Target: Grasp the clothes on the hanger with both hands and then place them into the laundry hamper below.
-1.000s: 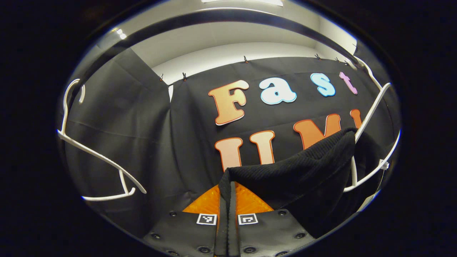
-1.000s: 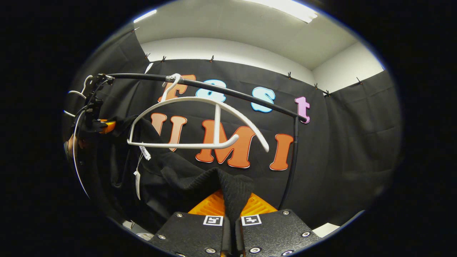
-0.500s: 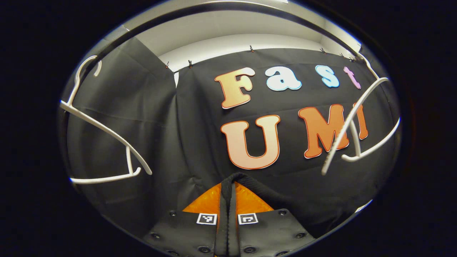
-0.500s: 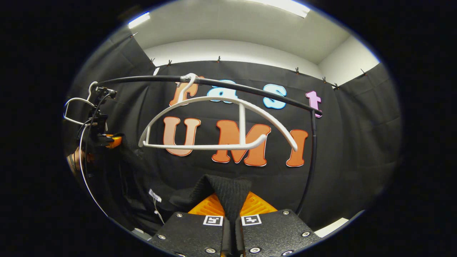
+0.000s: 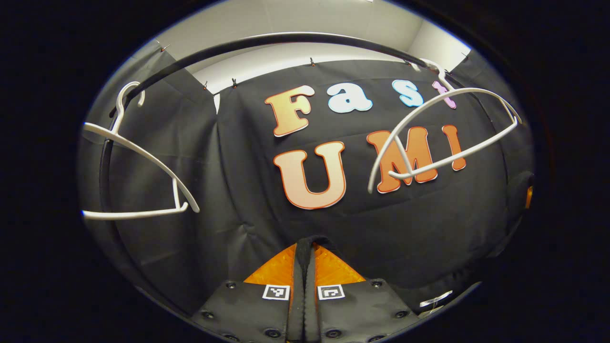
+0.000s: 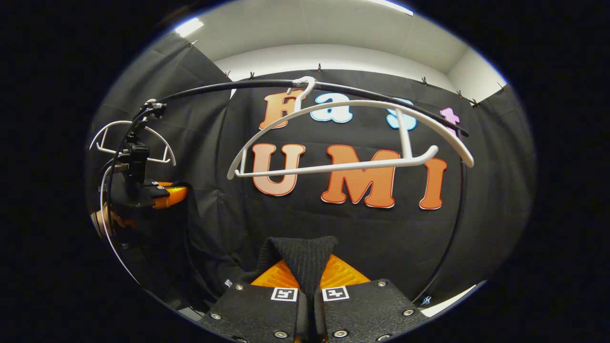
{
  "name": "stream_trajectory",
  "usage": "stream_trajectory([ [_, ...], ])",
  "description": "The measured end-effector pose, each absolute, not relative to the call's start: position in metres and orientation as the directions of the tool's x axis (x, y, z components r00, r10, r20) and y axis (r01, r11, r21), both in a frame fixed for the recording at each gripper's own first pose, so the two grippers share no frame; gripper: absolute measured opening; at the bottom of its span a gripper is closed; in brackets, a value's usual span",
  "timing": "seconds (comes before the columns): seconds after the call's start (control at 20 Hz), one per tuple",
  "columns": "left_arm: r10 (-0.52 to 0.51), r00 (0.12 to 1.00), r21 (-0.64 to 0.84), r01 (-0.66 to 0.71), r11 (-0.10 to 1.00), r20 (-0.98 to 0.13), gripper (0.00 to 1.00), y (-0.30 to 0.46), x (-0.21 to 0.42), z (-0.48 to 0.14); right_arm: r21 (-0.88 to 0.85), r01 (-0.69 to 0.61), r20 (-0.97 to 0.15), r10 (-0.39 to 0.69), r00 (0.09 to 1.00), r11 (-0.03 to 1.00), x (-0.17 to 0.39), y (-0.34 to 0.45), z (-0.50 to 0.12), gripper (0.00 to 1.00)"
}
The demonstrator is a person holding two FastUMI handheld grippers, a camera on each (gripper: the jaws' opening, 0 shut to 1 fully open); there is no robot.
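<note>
Left tongs (image 5: pixel 305 267) and right tongs (image 6: pixel 307 281) each clamped on the black garment (image 6: pixel 300 252) (ribbed knit); bare white hanger (image 6: pixel 352 138) on rail (image 6: pixel 228 88).

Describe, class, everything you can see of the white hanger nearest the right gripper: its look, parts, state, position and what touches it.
The white hanger looks like smooth plastic: a curved hook on top, two arched shoulder arms, a straight lower bar and a short upright strut joining them. It is bare, with no garment on it. Its hook sits over the black rail, and it hangs tilted before the black cloth wall. Nothing else touches it. The black garment is below it, pinched in the right gripper.
</note>
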State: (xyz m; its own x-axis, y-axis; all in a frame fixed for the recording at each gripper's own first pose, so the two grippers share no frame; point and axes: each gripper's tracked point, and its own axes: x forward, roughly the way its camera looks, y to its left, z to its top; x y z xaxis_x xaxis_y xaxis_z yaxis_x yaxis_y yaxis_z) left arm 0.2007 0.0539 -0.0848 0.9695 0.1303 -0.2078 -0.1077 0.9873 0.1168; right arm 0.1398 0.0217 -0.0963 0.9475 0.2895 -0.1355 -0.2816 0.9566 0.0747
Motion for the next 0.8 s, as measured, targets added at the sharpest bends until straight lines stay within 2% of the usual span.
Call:
stream_trajectory([
  [0.15, 0.099, 0.964, 0.05, -0.089, 0.995, -0.246, 0.08, 0.033, 0.183, -0.103, 0.077, -0.317, -0.141, 0.325, 0.935, 0.945, 0.139, 0.043, -0.109, 0.05],
  [0.35, 0.046, 0.952, -0.07, -0.07, 0.995, -0.302, 0.08, 0.004, 0.156, -0.134, 0.117, -0.316, -0.236, 0.336, 0.912, 0.941, 0.133, 0.059, -0.156, 0.06],
  [0.6, 0.005, 0.893, -0.079, -0.045, 0.996, -0.45, 0.08, -0.032, 0.127, -0.207, 0.204, -0.34, -0.38, 0.394, 0.837, 0.918, 0.114, 0.083, -0.239, 0.07],
  [0.8, -0.057, 0.781, -0.105, -0.01, 0.994, -0.621, 0.08, -0.062, 0.083, -0.283, 0.207, -0.398, -0.504, 0.446, 0.739, 0.894, 0.08, 0.097, -0.306, 0.08],
])
